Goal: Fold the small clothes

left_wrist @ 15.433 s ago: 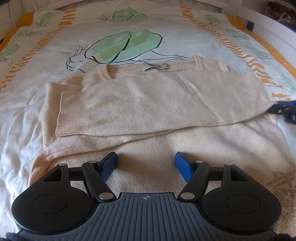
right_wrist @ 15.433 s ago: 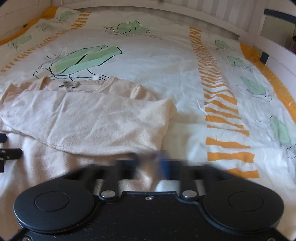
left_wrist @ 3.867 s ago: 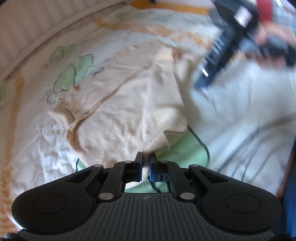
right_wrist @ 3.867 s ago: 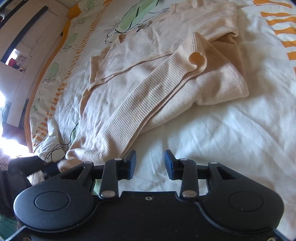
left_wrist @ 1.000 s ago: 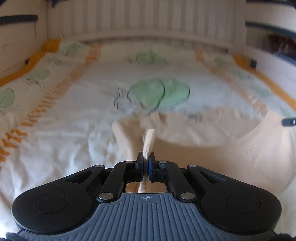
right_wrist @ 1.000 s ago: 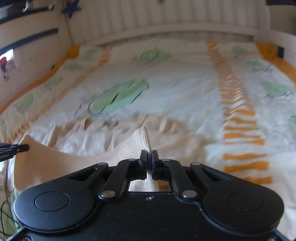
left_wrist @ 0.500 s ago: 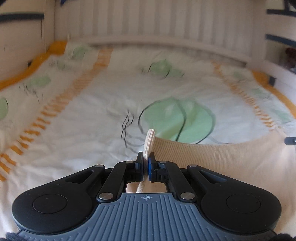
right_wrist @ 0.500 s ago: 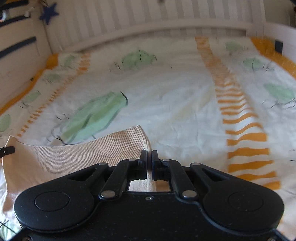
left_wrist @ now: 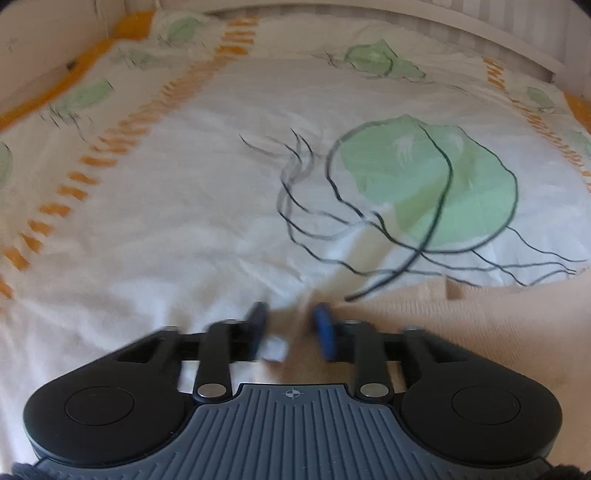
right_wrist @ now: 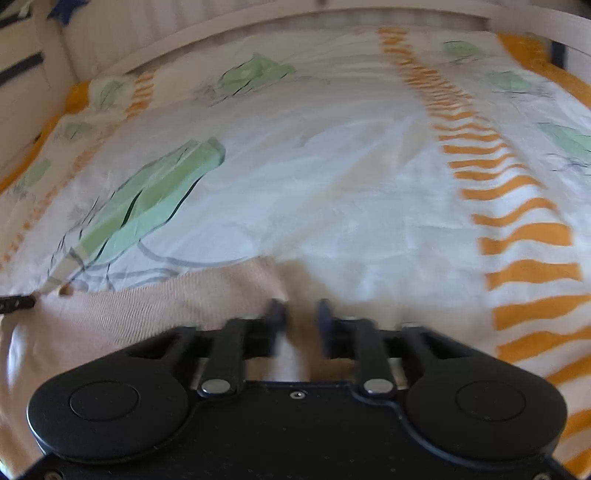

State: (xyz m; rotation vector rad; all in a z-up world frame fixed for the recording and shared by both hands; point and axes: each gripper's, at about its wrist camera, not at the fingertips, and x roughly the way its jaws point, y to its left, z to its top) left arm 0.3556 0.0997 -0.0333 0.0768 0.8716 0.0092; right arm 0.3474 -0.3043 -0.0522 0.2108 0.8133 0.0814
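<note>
A pale peach knitted sweater point(left_wrist: 480, 321) lies on the bed, its ribbed hem point(right_wrist: 155, 295) laid flat toward the headboard. My left gripper point(left_wrist: 291, 315) hovers low at the hem's left corner with its jaws opening, and the pads no longer press the cloth. At the hem's right corner my right gripper point(right_wrist: 299, 314) is also opening, with the sweater's corner lying under and between its fingers, released. The left gripper's tip point(right_wrist: 14, 303) shows at the left edge of the right wrist view. Both grippers are blurred by motion.
The bed sheet point(left_wrist: 192, 192) is white with green leaf prints point(left_wrist: 424, 181) and orange stripes point(right_wrist: 524, 236). A white slatted bed rail point(right_wrist: 258, 18) runs round the far end and sides, with an orange mattress edge point(left_wrist: 92, 55) beneath it.
Both grippers carried the sweater's hem forward and down onto the sheet, then their jaws parted and let the corners go. The hem now lies flat instead of standing up between the fingers.
</note>
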